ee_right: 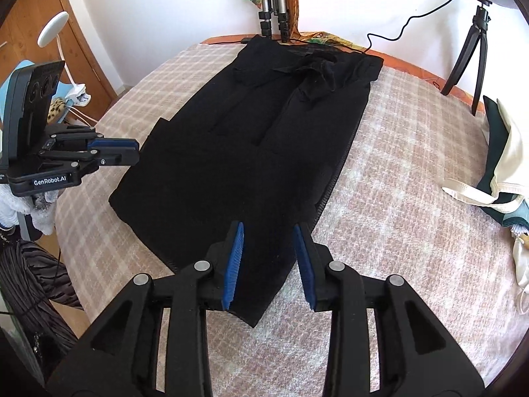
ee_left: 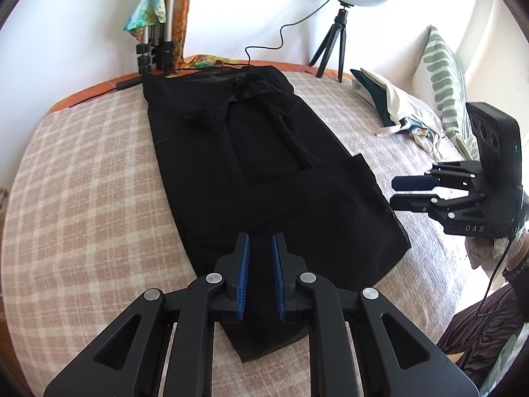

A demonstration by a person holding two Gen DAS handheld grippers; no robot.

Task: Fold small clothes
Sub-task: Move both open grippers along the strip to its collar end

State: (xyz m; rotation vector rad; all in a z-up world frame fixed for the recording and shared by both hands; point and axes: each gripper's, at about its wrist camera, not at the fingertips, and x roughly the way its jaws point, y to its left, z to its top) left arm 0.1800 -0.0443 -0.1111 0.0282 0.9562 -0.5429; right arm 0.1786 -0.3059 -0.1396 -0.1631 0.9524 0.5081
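Observation:
A long black garment (ee_left: 264, 152) (ee_right: 264, 132) lies flat on the checked blanket (ee_left: 82, 182), folded lengthwise, with its waist end at the far edge. In the left wrist view my left gripper (ee_left: 260, 236) hovers over the garment's near end. Its blue pads stand a narrow gap apart with no cloth pinched. From the right wrist view the left gripper (ee_right: 136, 151) sits beside the garment's left edge. My right gripper (ee_right: 268, 226) hangs open above the near corner, and nothing is between its pads. The left wrist view shows the right gripper (ee_left: 393, 193) off the garment's right side.
A pile of white and dark green clothes (ee_left: 396, 106) (ee_right: 502, 165) lies on the right of the bed, by a striped pillow (ee_left: 443, 76). A ring light on a small tripod (ee_left: 334, 46) and folded tripod legs (ee_left: 155, 49) stand at the far edge. A person's striped clothing (ee_left: 479, 330) shows at the near side.

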